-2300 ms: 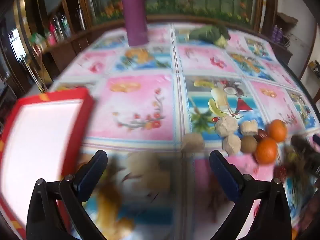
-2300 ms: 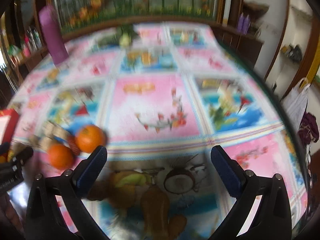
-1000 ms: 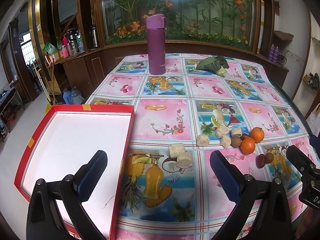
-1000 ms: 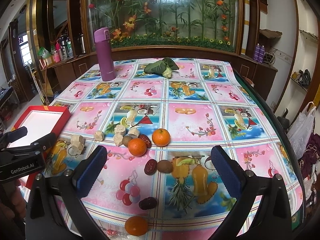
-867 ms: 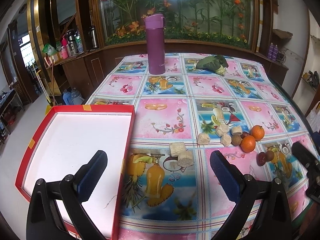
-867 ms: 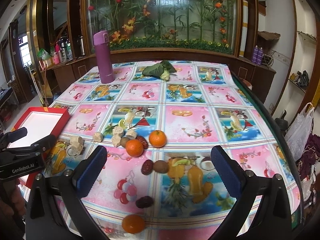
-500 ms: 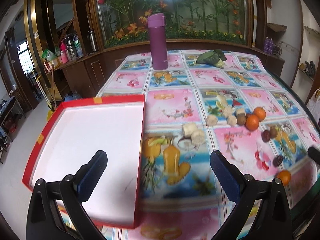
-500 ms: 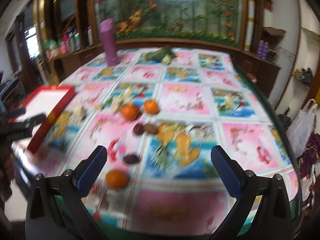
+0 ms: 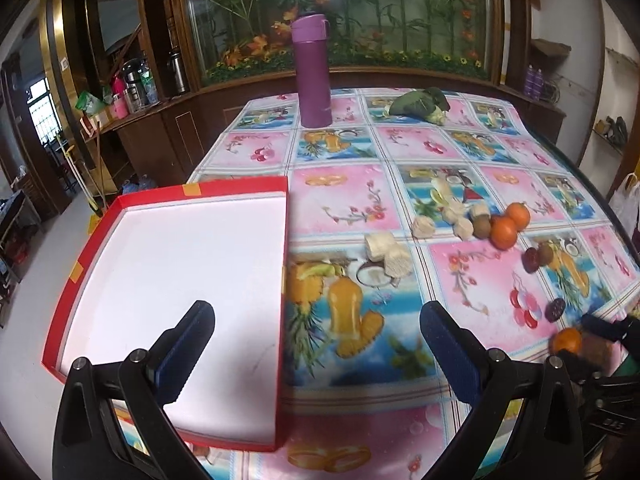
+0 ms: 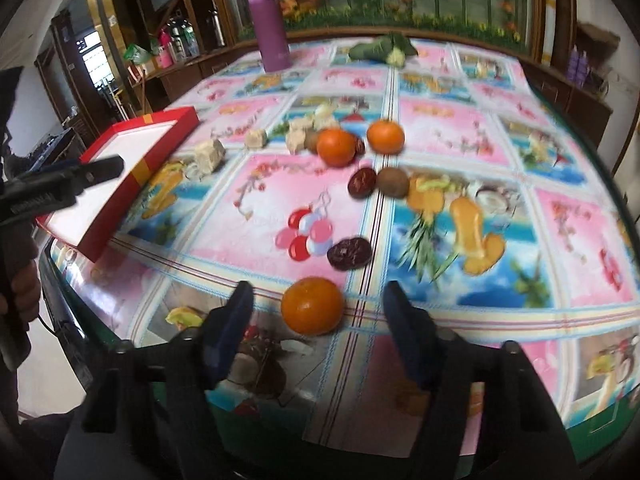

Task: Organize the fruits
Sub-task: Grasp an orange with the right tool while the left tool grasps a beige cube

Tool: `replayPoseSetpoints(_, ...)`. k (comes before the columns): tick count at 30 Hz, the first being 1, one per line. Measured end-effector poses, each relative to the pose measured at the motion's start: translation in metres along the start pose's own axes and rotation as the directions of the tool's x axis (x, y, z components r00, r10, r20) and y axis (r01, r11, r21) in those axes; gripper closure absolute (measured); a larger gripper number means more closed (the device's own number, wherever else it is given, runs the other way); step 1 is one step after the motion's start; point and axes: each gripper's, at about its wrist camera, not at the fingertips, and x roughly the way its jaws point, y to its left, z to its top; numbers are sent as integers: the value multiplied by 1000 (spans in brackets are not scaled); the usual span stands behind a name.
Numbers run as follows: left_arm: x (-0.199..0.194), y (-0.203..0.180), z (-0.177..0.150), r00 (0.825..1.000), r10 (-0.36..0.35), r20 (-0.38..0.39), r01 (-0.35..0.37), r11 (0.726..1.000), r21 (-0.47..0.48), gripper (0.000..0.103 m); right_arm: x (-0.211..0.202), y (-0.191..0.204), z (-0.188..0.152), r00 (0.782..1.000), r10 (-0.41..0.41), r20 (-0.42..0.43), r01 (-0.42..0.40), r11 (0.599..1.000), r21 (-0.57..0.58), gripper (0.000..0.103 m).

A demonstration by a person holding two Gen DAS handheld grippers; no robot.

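Note:
An orange (image 10: 312, 311) lies near the table's front edge, between the blue fingers of my right gripper (image 10: 318, 292). The gripper is open, with a gap on each side of the fruit. Beyond it lie two dark dates (image 10: 349, 254), a kiwi (image 10: 393, 181), two more oranges (image 10: 337, 147) and several pale chunks (image 10: 208, 154). My left gripper (image 9: 316, 332) is open and empty, low over the right side of the red tray (image 9: 84, 256), whose white inside is bare. The fruit cluster (image 9: 504, 232) sits to its right.
A purple flask (image 9: 311, 76) and a green leafy vegetable (image 9: 420, 104) stand at the table's far end. The fruit-print tablecloth (image 9: 348, 208) covers the table. A hand (image 10: 22, 288) holds the left gripper at the left. Wooden cabinets and a floor lie beyond.
My right gripper has dropped to the front edge, and its fingers have narrowed around the nearest orange. My left gripper has drifted slightly over the tray, still wide open.

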Motion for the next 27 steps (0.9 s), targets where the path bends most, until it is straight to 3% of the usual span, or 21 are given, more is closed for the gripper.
replayPoseSetpoints(7, 9, -3, 8, 996, -77, -50, 77, 997, 12, 1, 7, 6, -2, 1000, -19, -6, 19, 999, -26, 59)
replayPoseSetpoints(12, 1, -9, 6, 997, -65, -35, 67, 996, 62, 1, 8, 7, -3, 1000, -26, 12, 26, 998, -55, 70)
replayPoseSetpoints(15, 2, -14, 8, 993, -106, -48, 109, 992, 59, 2, 7, 0, -1, 1000, 2, 16, -2, 1000, -29, 70)
replayPoseSetpoints(21, 16, -29, 18, 987, -140, -81, 145, 988, 57, 15, -7, -15, 1, 997, -1, 76, 0, 1000, 24, 70)
replayPoseSetpoints(27, 45, -42, 26, 984, -128, -125, 132, 991, 29, 29, -13, -36, 5, 993, 14, 121, -25, 995, 94, 70)
